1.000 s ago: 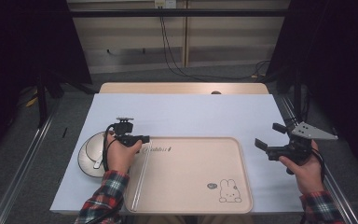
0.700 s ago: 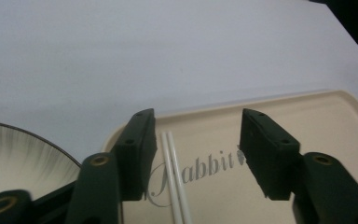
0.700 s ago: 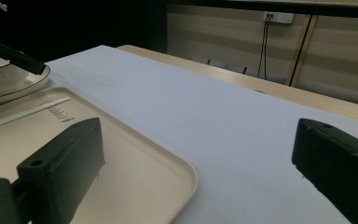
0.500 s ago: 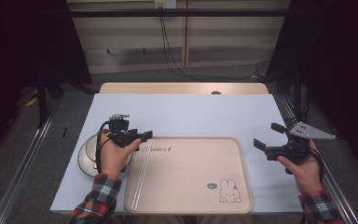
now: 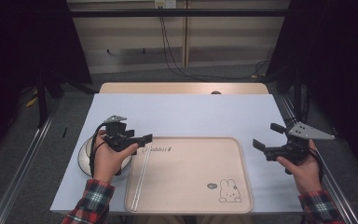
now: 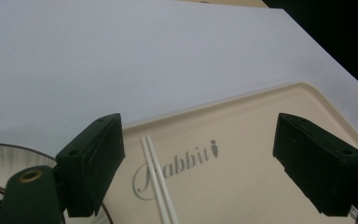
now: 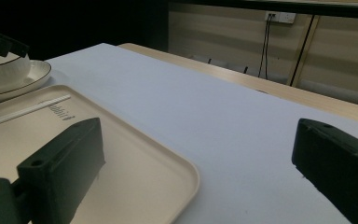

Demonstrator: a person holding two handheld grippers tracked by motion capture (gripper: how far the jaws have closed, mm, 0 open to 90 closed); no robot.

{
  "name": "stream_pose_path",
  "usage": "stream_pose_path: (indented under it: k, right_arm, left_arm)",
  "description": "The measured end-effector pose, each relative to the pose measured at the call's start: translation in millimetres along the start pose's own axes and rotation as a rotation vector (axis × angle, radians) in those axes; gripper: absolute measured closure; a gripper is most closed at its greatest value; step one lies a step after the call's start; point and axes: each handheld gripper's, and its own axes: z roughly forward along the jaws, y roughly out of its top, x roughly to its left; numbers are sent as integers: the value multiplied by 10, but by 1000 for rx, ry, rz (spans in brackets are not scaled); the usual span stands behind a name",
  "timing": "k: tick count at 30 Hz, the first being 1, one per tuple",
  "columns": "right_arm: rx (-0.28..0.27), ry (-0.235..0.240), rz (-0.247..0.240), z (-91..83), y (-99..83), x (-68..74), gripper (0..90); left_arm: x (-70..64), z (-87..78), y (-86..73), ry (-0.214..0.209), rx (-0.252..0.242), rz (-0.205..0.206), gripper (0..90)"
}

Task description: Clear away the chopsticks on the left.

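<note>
A beige tray (image 5: 191, 186) with a rabbit drawing lies at the table's front. Two white chopsticks (image 5: 141, 175) lie side by side along its left edge. My left gripper (image 5: 142, 140) hovers over the tray's left rim, beside a white plate (image 5: 85, 158). It is open, and the left gripper view looks down between its jaws on the chopsticks (image 6: 158, 191) and the tray (image 6: 270, 112). My right gripper (image 5: 268, 136) is open just right of the tray, with nothing between its fingers. In its view the tray (image 7: 135, 154) and chopsticks (image 7: 25, 111) lie to the left.
A white bowl on the black-rimmed plate (image 7: 9, 77) stands left of the tray, partly under my left hand. The pale blue table cover (image 5: 191, 112) stretches bare behind the tray. Dark floor and metal rails flank the table.
My left hand has drifted slightly to the left over the plate, with its gripper still pointing right. The right gripper has barely moved.
</note>
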Motion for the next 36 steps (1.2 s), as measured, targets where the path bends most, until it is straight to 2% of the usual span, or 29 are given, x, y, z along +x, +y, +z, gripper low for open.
stream_pose_path:
  k: [9,24,36]
  right_arm:
    - [1,0,-1,1,6,9,18]
    - [0,0,0,0,8,13,18]
    - [2,3,1,4,9,18,18]
  left_arm:
    - [14,-133,-32,-12,10,14,147]
    - [-5,-225,-90,-52,42,21,138]
    - [47,-342,-167,-52,74,26,141]
